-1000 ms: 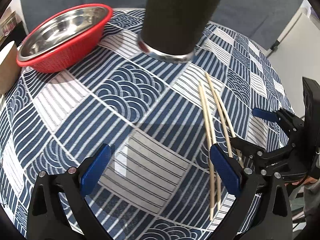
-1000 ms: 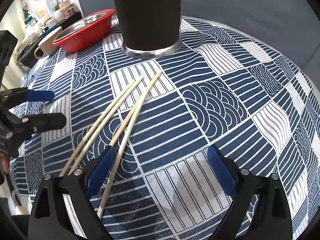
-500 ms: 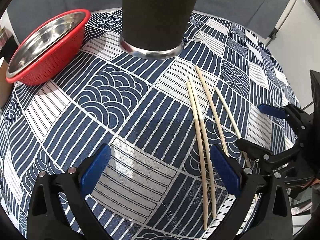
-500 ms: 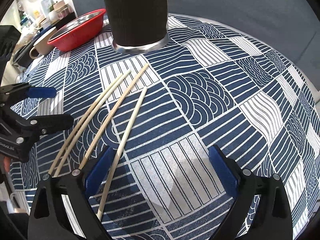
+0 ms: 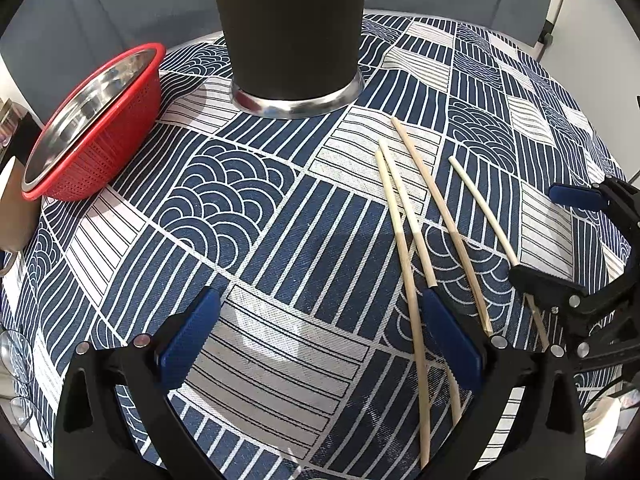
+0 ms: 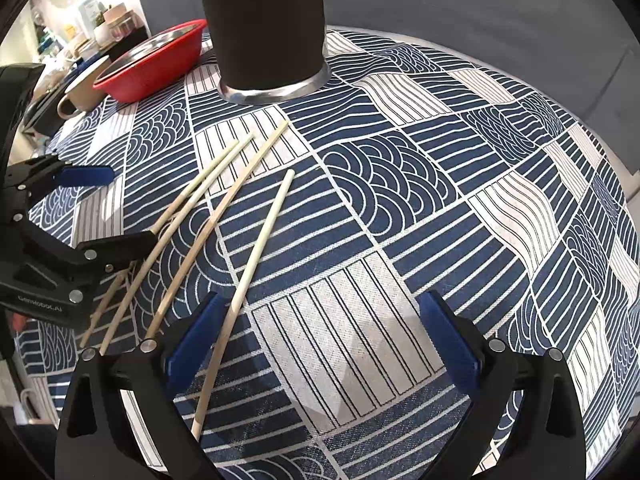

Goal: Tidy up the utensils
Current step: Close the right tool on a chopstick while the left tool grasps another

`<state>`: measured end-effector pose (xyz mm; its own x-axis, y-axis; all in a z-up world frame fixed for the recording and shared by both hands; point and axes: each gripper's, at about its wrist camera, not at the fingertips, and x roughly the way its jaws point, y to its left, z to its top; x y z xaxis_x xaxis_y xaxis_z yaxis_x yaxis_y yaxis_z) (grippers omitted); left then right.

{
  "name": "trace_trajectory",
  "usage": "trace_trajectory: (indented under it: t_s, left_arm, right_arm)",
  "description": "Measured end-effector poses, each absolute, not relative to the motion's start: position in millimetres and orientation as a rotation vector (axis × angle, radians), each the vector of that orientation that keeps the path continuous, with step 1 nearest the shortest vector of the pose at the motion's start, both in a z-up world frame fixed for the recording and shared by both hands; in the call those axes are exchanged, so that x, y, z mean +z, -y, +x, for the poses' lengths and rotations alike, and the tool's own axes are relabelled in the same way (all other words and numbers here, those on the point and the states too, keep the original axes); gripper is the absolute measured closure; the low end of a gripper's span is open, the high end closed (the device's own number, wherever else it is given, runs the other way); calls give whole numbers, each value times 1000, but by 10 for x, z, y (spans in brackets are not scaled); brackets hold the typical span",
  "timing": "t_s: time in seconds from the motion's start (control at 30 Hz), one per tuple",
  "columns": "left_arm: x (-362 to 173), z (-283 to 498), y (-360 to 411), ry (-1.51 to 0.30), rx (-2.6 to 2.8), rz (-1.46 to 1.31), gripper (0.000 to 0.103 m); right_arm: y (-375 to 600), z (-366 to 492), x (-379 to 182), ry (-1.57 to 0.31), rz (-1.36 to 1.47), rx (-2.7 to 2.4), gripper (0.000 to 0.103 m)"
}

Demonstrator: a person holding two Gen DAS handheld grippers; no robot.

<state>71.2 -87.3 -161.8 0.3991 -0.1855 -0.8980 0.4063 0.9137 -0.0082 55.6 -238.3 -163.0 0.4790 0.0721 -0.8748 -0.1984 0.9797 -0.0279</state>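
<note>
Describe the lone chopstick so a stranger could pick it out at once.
Start at the tall black metal-based cup on the blue patterned tablecloth. In front of it lie four pale wooden chopsticks; take the palest wooden chopstick, which lies apart, clear of the other three chopsticks that fan out together.

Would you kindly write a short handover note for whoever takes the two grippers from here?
Left gripper: open, nothing between the fingers, hanging over the tablecloth.
Right gripper: jaws opening, nearly at their widest, holding nothing.
Things: four chopsticks lie loose on the cloth between the two grippers, three fanned together and one a little apart. The tall dark cup stands upright just beyond their tips.
Done: no chopstick can be seen in the cup; its top is out of view.
Left: pick up the chopsticks and stand them in the cup, probably one at a time.
</note>
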Motion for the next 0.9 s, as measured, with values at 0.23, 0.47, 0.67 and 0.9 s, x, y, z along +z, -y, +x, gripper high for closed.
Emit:
trace_trajectory:
  t_s: [0.23, 0.47, 0.67, 0.9]
  left_arm:
    - [-1616, 746, 759, -1125, -356, 222, 4]
    - [-1605, 766, 585, -1146, -307, 192, 5]
    - [-1540, 770, 485, -1172, -283, 182, 24]
    - [-1472, 744, 294, -1181, -281, 180, 54]
  right_arm:
    - [2382, 620, -1630, -1134, -119, 134, 8]
    - [2382, 663, -1636, -1187, -123, 126, 11]
    - [2439, 636, -1567, -1206, -103, 99, 50]
    - [2652, 648, -1514, -1228, -66, 55, 95]
